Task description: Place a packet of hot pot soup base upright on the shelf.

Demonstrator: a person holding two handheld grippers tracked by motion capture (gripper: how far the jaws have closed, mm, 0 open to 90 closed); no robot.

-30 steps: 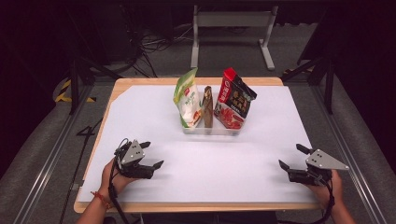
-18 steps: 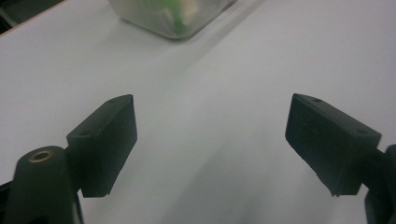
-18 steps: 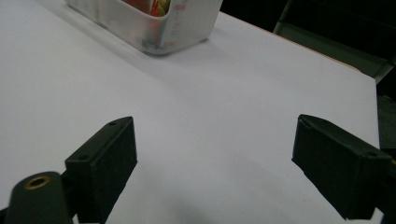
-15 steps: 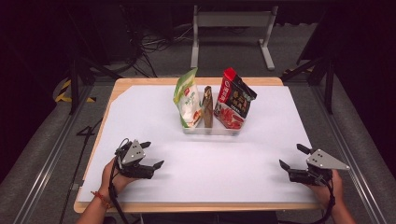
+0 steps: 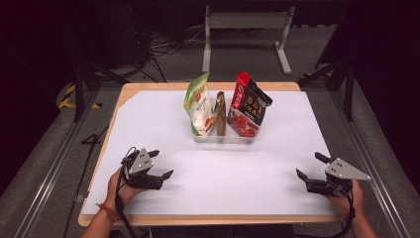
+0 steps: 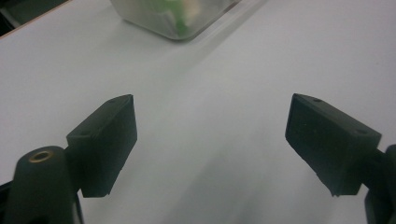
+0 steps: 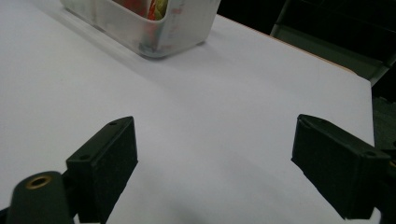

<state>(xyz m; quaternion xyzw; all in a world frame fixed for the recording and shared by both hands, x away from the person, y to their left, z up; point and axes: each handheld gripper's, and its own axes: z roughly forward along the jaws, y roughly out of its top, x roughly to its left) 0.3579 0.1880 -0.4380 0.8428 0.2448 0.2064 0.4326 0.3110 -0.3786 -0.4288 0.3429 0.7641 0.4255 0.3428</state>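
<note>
Clear bin (image 5: pixel 224 136) of upright snack bags sits ahead, between both grippers; left gripper (image 5: pixel 157 163) nearer than right gripper (image 5: pixel 307 166), both fingers wide, empty.

Table: I see a wooden top (image 5: pixel 293 86), its edge bare on the far right.
Cover: a white sheet (image 5: pixel 148 124) lies over most of it.
Far floor: grey metal stand (image 5: pixel 247 20), with tangled cables (image 5: pixel 158 47) to its left.
Left floor: I make out yellow-black tape (image 5: pixel 67 96).
</note>
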